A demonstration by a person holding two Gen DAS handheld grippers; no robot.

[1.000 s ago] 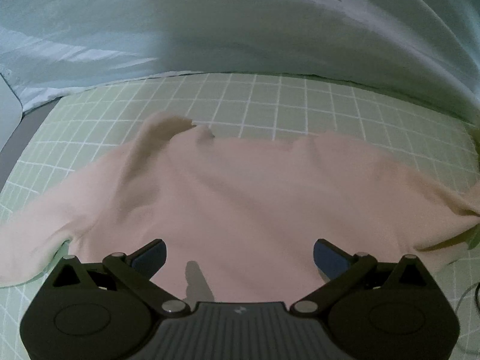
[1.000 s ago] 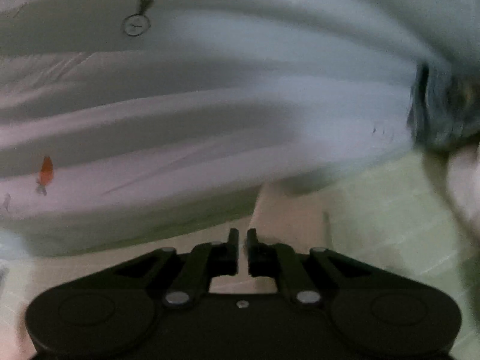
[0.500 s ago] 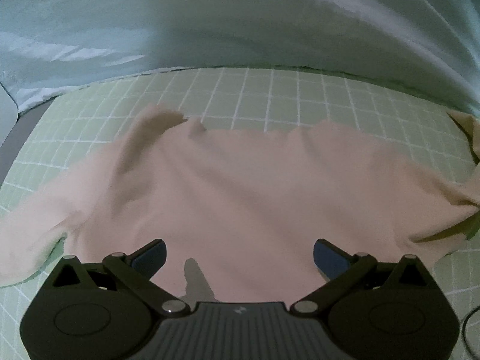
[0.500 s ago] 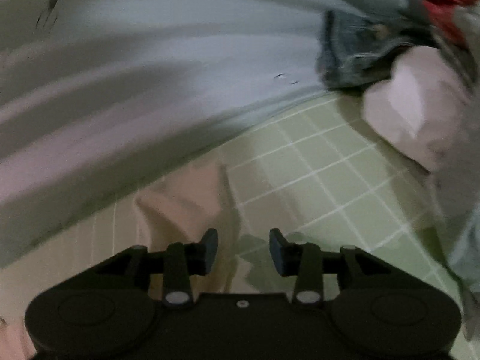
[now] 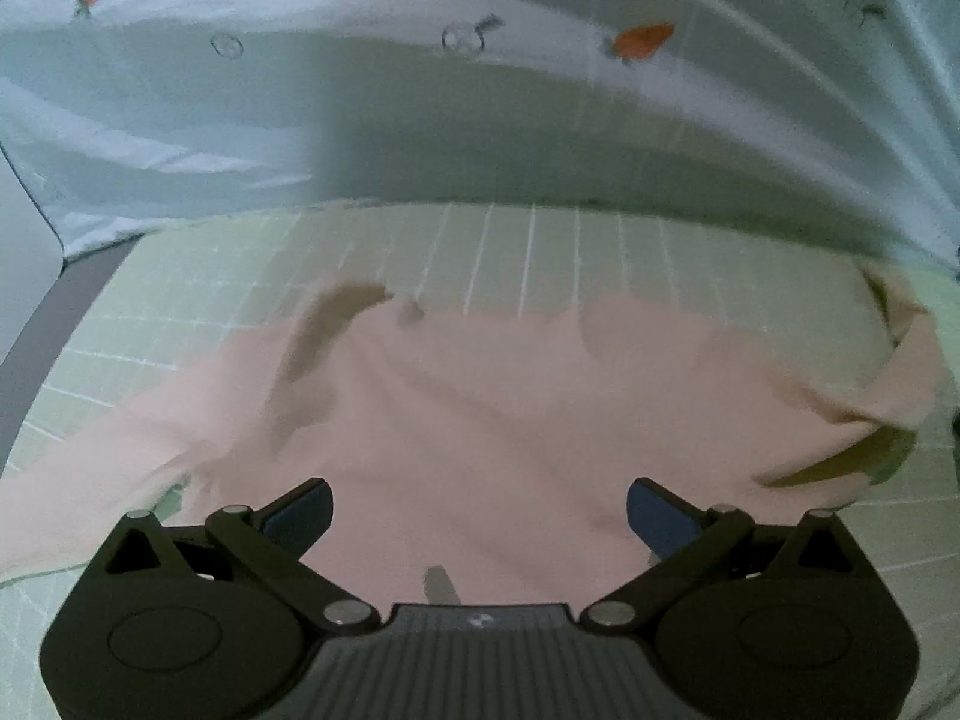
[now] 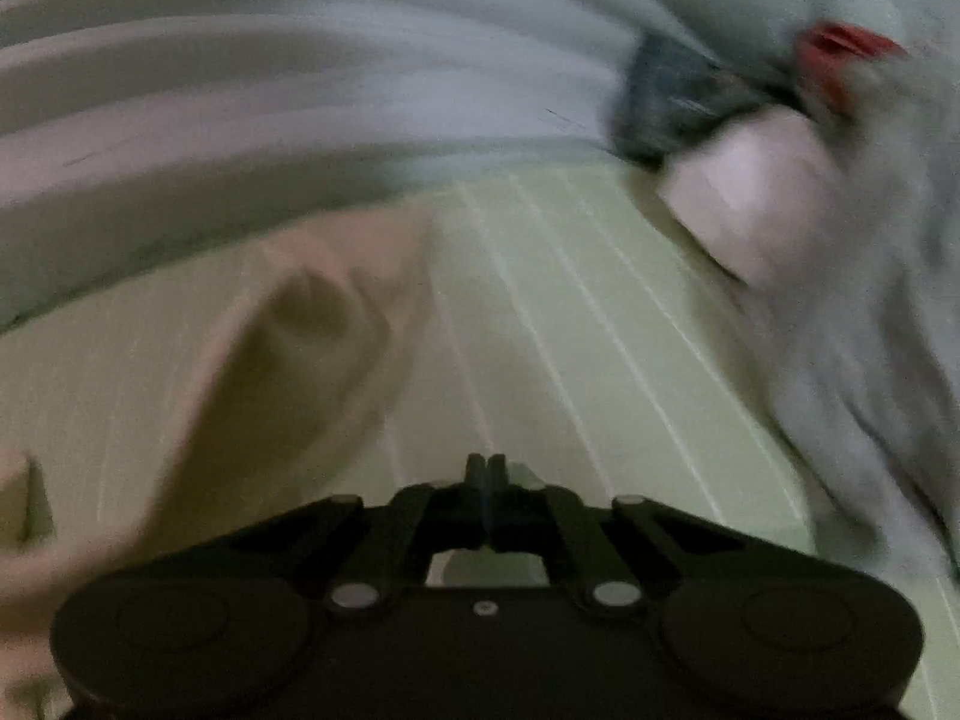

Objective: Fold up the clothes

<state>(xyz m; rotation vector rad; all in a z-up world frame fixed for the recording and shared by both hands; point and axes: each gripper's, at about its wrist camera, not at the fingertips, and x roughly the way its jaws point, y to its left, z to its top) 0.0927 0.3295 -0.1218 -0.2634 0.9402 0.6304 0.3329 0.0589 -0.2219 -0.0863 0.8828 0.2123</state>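
A pale pink garment (image 5: pixel 480 408) lies spread on the green checked bed sheet (image 5: pixel 540 252), with a raised fold at its far left and a bunched edge at its right. My left gripper (image 5: pixel 478 507) is open just above the garment's near edge, holding nothing. In the right wrist view the garment's crumpled end (image 6: pixel 300 360) lies to the left. My right gripper (image 6: pixel 486 471) is shut with nothing visible between its fingers, over bare sheet (image 6: pixel 570 360) beside that end. The right wrist view is blurred.
A pale blue quilt with carrot prints (image 5: pixel 480 90) is heaped along the far side. In the right wrist view a pile of other clothes, dark blue (image 6: pixel 678 96), pinkish white (image 6: pixel 762 204) and red (image 6: pixel 840 42), lies at the far right.
My right gripper opened, then shut again, and swung right and down over the sheet beside the garment's end. My left gripper stayed open and tilted up slightly.
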